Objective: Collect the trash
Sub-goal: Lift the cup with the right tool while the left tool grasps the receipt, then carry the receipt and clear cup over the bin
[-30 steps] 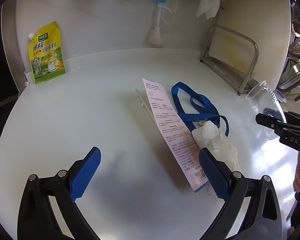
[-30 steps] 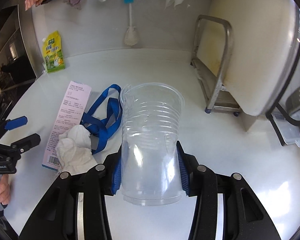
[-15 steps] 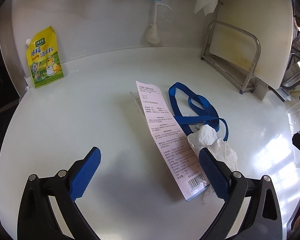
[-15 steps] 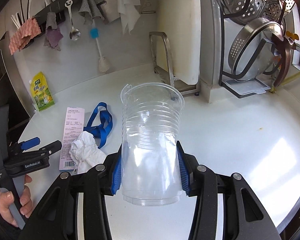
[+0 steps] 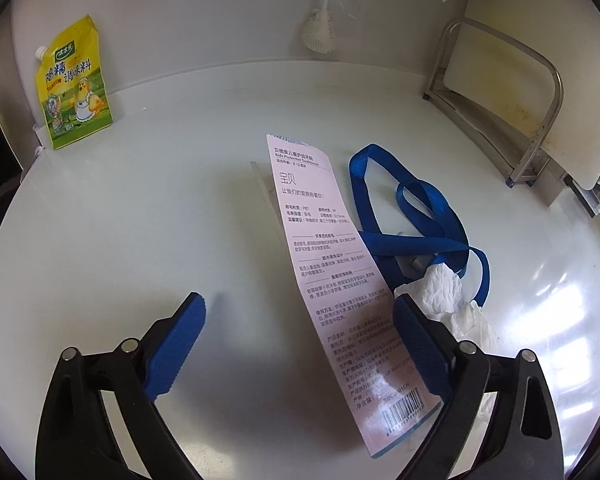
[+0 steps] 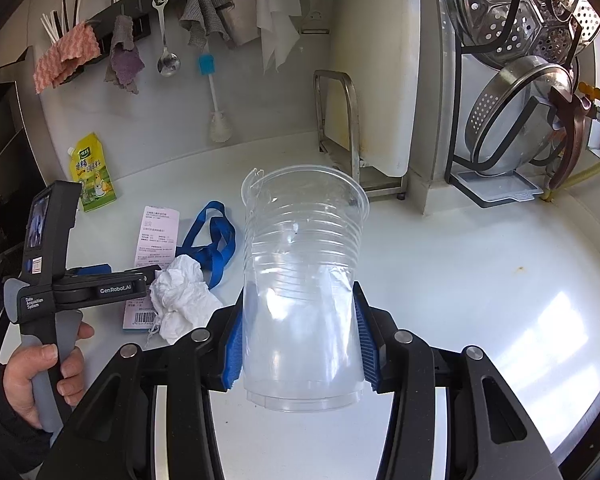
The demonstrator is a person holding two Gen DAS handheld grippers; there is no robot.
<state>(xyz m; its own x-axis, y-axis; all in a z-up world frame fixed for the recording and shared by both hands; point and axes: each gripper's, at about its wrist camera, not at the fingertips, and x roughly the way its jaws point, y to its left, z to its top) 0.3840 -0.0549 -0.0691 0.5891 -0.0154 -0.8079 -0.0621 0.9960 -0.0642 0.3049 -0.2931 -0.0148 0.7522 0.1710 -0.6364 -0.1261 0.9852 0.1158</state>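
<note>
My right gripper (image 6: 300,344) is shut on a clear plastic cup (image 6: 304,240), held tilted above the white counter (image 6: 460,280). On the counter lie a long pink package card (image 5: 328,280), a crumpled white tissue (image 5: 444,292) and a blue strap (image 5: 420,216). My left gripper (image 5: 296,312) hovers low over the card's near half with its jaws closing. The card lies between them, close to the right pad (image 5: 412,340), and neither pad presses on it. The right wrist view shows the same card (image 6: 156,236), tissue (image 6: 180,296) and strap (image 6: 216,240) to the cup's left.
A yellow seasoning pouch (image 5: 74,88) leans on the back wall at the left. A cutting board in a metal rack (image 6: 376,80) stands at the back, with a colander and steamer rack (image 6: 520,120) to its right. A brush (image 6: 220,120) and cloths hang on the wall.
My left gripper has moved in closer over the pink card and its jaws have narrowed a little. My right gripper swung away to the right with the cup, then held still.
</note>
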